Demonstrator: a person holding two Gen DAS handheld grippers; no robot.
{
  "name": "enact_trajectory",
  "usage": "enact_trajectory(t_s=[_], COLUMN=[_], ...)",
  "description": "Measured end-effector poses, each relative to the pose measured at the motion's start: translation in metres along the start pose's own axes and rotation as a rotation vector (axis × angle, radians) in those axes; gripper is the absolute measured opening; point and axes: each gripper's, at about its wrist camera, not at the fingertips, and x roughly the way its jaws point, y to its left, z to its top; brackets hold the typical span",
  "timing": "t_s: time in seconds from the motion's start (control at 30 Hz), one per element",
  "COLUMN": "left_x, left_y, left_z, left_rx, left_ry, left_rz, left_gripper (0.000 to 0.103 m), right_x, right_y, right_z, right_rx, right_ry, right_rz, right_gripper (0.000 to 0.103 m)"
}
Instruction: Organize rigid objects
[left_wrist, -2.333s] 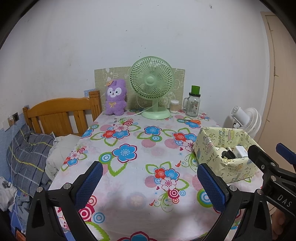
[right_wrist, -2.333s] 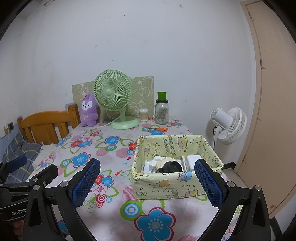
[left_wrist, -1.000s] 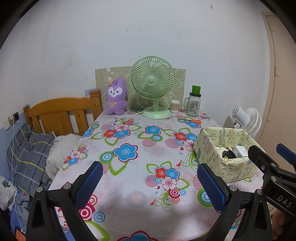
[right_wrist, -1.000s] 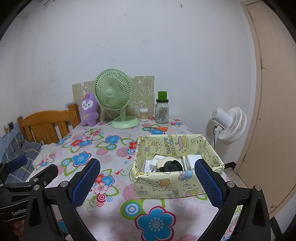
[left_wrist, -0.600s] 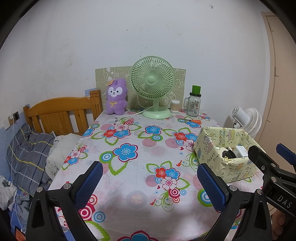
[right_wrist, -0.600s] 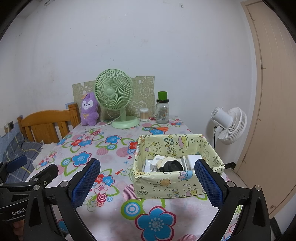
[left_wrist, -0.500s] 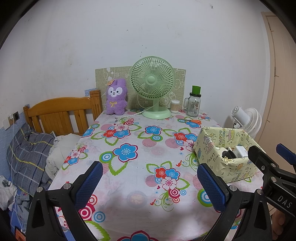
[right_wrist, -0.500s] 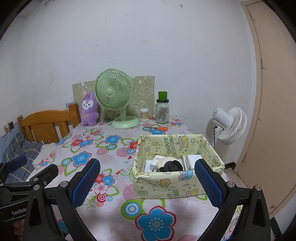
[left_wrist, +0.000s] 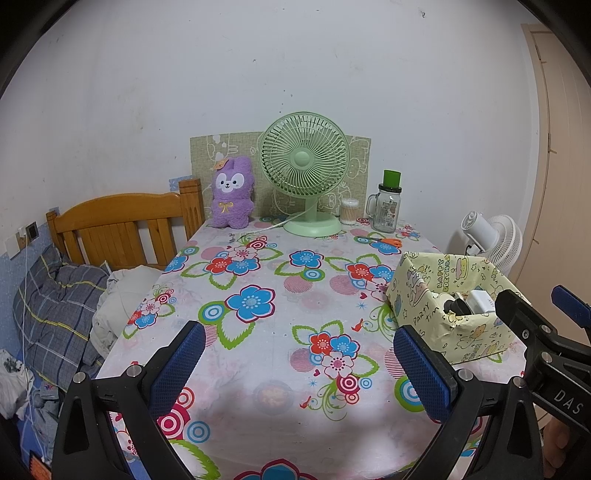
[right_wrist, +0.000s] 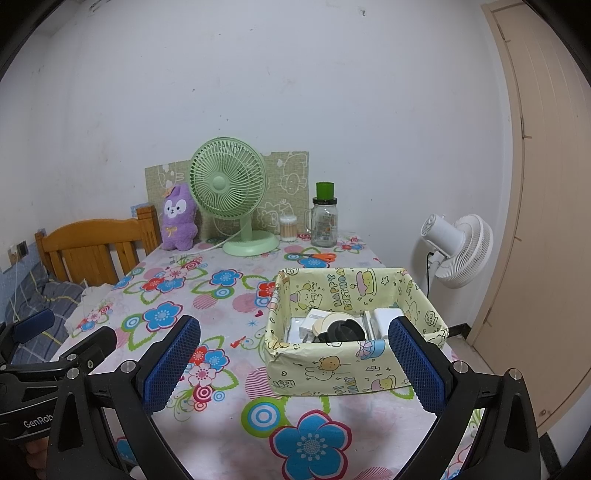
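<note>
Box (right_wrist: 343, 363) of yellow cartoon paper sits on the table's (right_wrist: 229, 424) right side, and inside I see white blocks (right_wrist: 384, 319) and a black-and-cream round thing (right_wrist: 338, 328). My right gripper (right_wrist: 293, 363) hovers just before it, jaws spread wide and empty. My left gripper (left_wrist: 295, 367) hangs over bare flowered cloth, jaws released too, the box off to its right. Far back stand a green fan (left_wrist: 304, 177), a purple plush (left_wrist: 231, 192), a jar (left_wrist: 388, 206), and orange scissors (left_wrist: 382, 241) lie flat.
</note>
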Motion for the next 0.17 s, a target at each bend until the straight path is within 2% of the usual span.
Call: enact_trajectory(t_s=[0.17], left_x=[0.0006], left_y=[0.0006], left_z=[-0.0001], left_rx=[-0.004], left_ry=[0.002], left_rz=[0.000], left_gripper=[0.103], right_x=[-0.0013], right_y=[0.0004], right_z=[-0.0003], right_rx=[-0.001], right_ry=[-0.003], right_rz=[-0.002], right_gripper=[0.103])
